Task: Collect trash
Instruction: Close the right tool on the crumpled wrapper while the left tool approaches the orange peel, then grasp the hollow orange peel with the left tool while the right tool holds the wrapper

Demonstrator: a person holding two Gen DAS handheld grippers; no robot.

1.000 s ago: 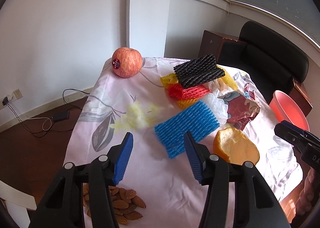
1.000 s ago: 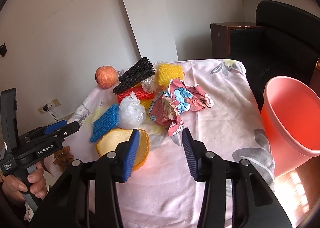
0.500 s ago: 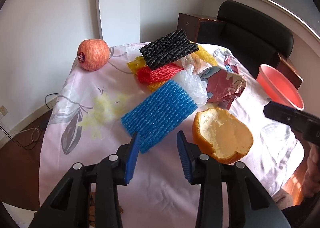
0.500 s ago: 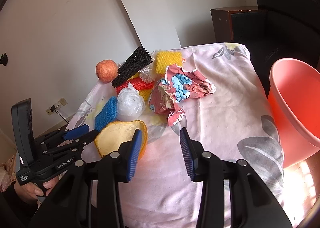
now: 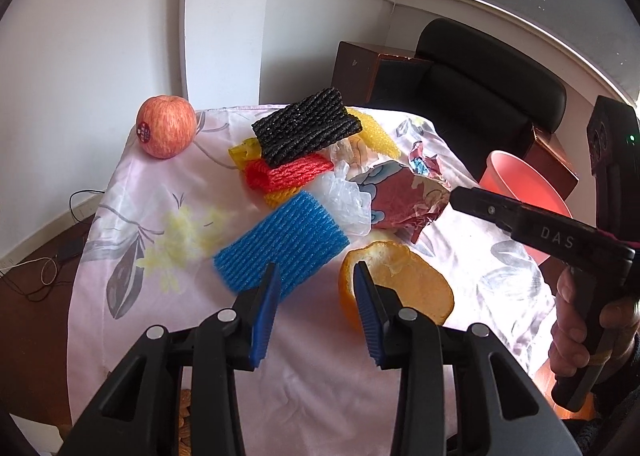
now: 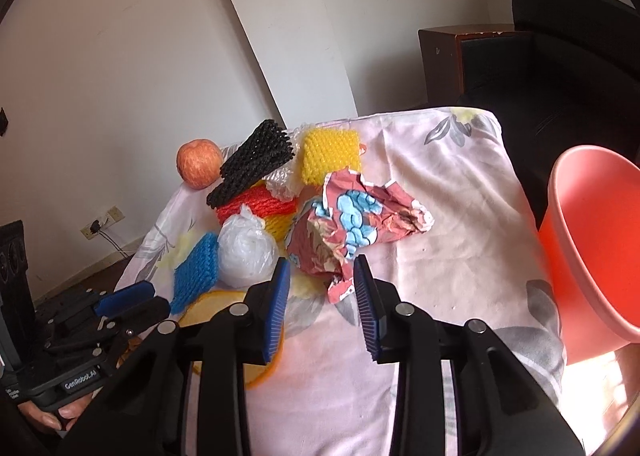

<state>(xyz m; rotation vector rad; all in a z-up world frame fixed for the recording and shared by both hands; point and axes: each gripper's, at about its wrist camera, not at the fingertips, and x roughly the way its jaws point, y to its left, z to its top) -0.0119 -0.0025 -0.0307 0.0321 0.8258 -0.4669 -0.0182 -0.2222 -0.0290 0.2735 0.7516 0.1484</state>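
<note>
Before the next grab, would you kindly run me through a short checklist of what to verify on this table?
1. Left gripper empty, over the gap between blue foam net and orange peel: ok.
2. Right gripper empty, jaws closing, aimed at the crumpled wrapper: ok.
3. Wrapper actually between the pads: cannot tell.
4. Red bin open beside the table: ok.
5. Apple apart from the trash: ok.
6. Grippers apart from each other: ok.
</note>
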